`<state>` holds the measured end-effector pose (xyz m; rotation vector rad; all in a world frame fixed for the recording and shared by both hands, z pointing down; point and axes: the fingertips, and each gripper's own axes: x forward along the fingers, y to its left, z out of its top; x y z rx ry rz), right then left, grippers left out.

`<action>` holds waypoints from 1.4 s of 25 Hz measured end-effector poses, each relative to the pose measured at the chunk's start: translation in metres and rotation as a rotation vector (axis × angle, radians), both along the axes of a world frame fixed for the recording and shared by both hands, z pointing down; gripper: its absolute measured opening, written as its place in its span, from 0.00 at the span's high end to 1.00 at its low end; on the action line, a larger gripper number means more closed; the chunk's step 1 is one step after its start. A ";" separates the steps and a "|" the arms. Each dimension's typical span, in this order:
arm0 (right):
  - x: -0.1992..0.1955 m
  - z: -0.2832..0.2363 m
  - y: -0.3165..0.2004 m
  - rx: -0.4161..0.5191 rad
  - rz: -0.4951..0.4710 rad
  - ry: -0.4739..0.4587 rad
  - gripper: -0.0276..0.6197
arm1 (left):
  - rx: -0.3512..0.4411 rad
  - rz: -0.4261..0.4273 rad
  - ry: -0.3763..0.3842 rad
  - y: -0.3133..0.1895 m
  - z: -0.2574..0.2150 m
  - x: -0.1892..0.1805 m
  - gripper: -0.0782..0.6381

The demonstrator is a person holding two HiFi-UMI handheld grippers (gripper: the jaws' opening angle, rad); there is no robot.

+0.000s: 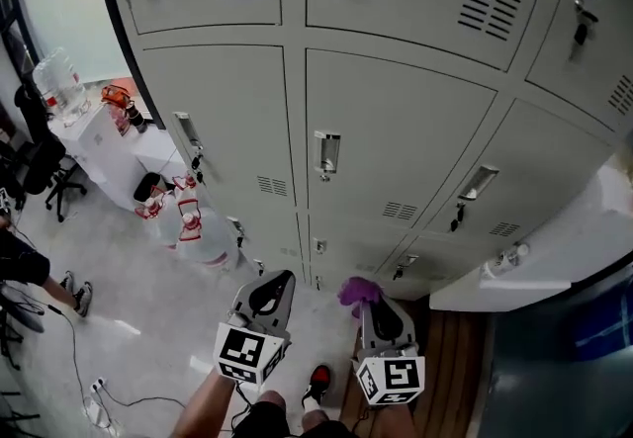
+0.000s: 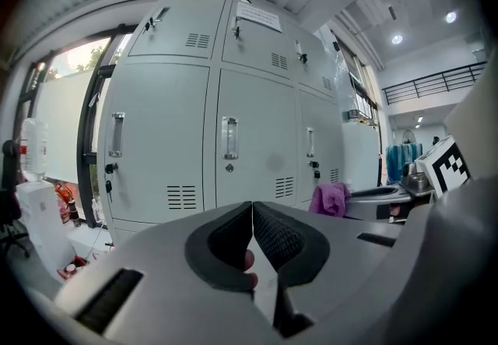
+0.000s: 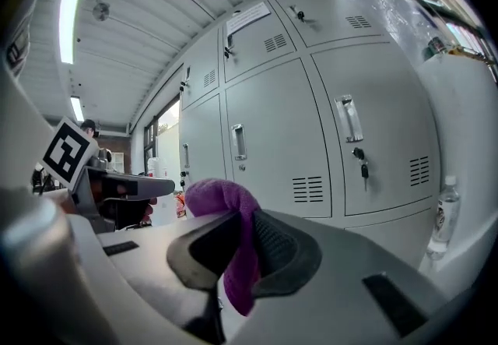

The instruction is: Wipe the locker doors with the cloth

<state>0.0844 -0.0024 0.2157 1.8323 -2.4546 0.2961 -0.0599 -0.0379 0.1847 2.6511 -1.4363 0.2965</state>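
A workplace locker room: grey steel lockers point(image 1: 396, 120), water jugs point(image 1: 203, 233), office chair point(image 1: 45, 164).

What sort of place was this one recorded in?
Probably a staff locker area in a workplace, not a home: a wall of grey metal lockers with keys in some doors, large water jugs on the floor beside them, and an office chair at the left.
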 end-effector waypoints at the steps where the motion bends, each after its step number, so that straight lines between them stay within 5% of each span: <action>1: 0.000 0.004 -0.008 -0.001 -0.006 -0.002 0.87 | -0.007 -0.004 -0.005 -0.007 0.006 0.001 0.86; 19: -0.041 0.105 -0.108 -0.005 -0.040 0.012 0.87 | -0.040 -0.005 -0.015 -0.100 0.117 -0.023 0.86; 35: -0.100 0.143 -0.177 0.015 -0.145 0.016 0.87 | -0.024 -0.060 0.002 -0.137 0.156 -0.056 0.86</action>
